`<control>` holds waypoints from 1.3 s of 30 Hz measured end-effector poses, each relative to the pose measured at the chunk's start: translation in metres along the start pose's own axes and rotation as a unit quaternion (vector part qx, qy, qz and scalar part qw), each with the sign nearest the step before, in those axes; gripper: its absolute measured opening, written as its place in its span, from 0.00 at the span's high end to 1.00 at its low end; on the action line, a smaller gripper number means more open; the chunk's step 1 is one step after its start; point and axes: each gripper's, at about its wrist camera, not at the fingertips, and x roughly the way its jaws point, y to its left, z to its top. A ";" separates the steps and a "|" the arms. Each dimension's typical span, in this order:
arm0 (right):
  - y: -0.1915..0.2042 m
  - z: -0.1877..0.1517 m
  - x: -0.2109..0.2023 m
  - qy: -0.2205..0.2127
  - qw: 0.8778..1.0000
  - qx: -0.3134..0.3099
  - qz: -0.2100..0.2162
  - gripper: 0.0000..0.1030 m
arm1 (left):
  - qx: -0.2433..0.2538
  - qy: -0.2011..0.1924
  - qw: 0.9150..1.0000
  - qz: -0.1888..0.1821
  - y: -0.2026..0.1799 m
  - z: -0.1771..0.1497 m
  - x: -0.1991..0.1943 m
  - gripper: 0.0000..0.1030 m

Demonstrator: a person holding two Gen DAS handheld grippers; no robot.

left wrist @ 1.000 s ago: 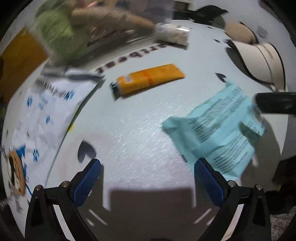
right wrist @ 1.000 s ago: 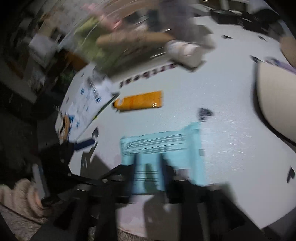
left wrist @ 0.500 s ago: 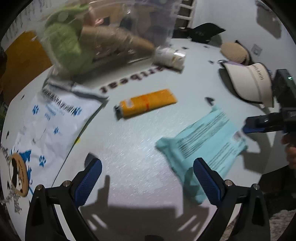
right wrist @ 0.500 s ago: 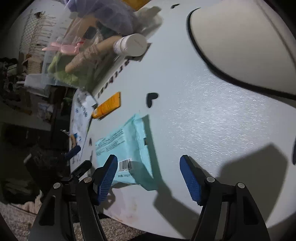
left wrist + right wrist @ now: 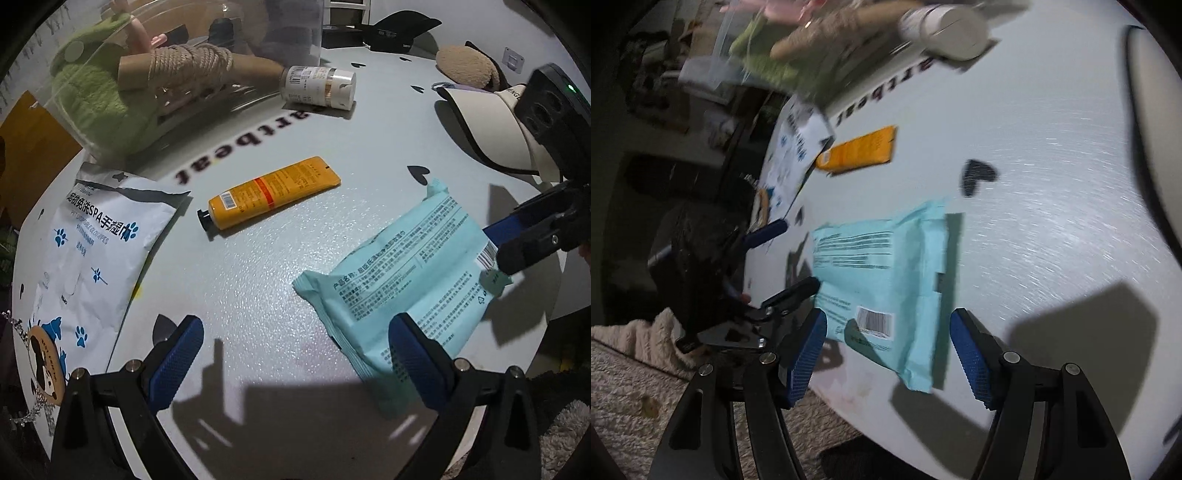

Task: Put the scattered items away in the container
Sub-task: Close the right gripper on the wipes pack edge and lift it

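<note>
A light blue wipes pack (image 5: 410,273) lies flat on the white table, also in the right wrist view (image 5: 882,280). My right gripper (image 5: 890,354) is open, its blue pads on either side of the pack's barcode end. My left gripper (image 5: 295,362) is open and empty just above the table, its right pad beside the pack's near corner. An orange tube (image 5: 269,195) lies mid-table. A white jar (image 5: 317,86) lies on its side by the clear container (image 5: 155,85), which holds a green plush and a rope-wrapped roll.
A white pet-wipes bag (image 5: 88,251) lies at the table's left edge. A cream visor cap (image 5: 491,125) and a tan plush (image 5: 465,66) sit at the far right. The table edge is close below both grippers, with carpet (image 5: 665,387) beneath.
My right gripper has moved in over the blue pack, so the pack now lies between its pads. The left gripper has stayed almost in place. The pack shifted slightly.
</note>
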 end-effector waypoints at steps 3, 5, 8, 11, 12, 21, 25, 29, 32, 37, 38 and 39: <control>0.003 0.005 0.014 0.028 0.999 -0.002 0.043 0.32 | -0.001 0.003 1.000 0.006 -0.001 0.002 0.002 0.01; 0.004 0.007 0.023 0.040 0.997 0.007 0.069 0.32 | -0.006 0.005 1.000 0.009 0.000 0.001 0.002 0.01; 0.009 0.005 0.030 0.052 0.995 0.018 0.085 0.32 | -0.012 0.006 1.000 0.013 0.002 -0.001 0.003 0.01; 0.011 0.003 0.026 0.041 0.991 0.049 0.114 0.37 | -0.012 0.006 1.000 0.023 0.003 -0.006 0.003 0.01; 0.011 0.003 0.021 0.031 0.990 0.064 0.125 0.40 | -0.011 0.010 1.000 0.028 0.005 -0.009 0.005 0.01; 0.026 0.009 0.017 0.033 0.996 0.078 0.023 0.68 | -0.014 0.003 1.000 0.014 0.006 -0.022 0.012 0.01; 0.039 0.011 0.014 0.033 0.996 0.077 -0.011 0.70 | -0.004 -0.013 1.000 0.017 0.002 -0.022 0.010 0.02; 0.036 0.011 0.012 0.018 0.992 0.124 -0.018 0.70 | 0.034 -0.066 0.997 0.028 -0.009 -0.024 -0.010 0.04; 0.039 0.010 0.012 0.019 0.988 0.151 -0.025 0.70 | 0.045 -0.089 0.995 0.007 -0.013 -0.024 -0.021 0.04; 0.039 0.008 0.015 0.007 0.973 0.230 -0.022 0.70 | 0.093 -0.134 0.987 0.000 -0.026 -0.029 -0.038 0.04; 0.041 0.007 0.016 0.003 0.968 0.249 -0.023 0.70 | 0.105 -0.142 0.984 0.002 -0.027 -0.032 -0.041 0.04; 0.041 0.007 0.017 0.001 0.965 0.262 -0.023 0.70 | 0.117 -0.148 0.982 0.002 -0.030 -0.033 -0.041 0.04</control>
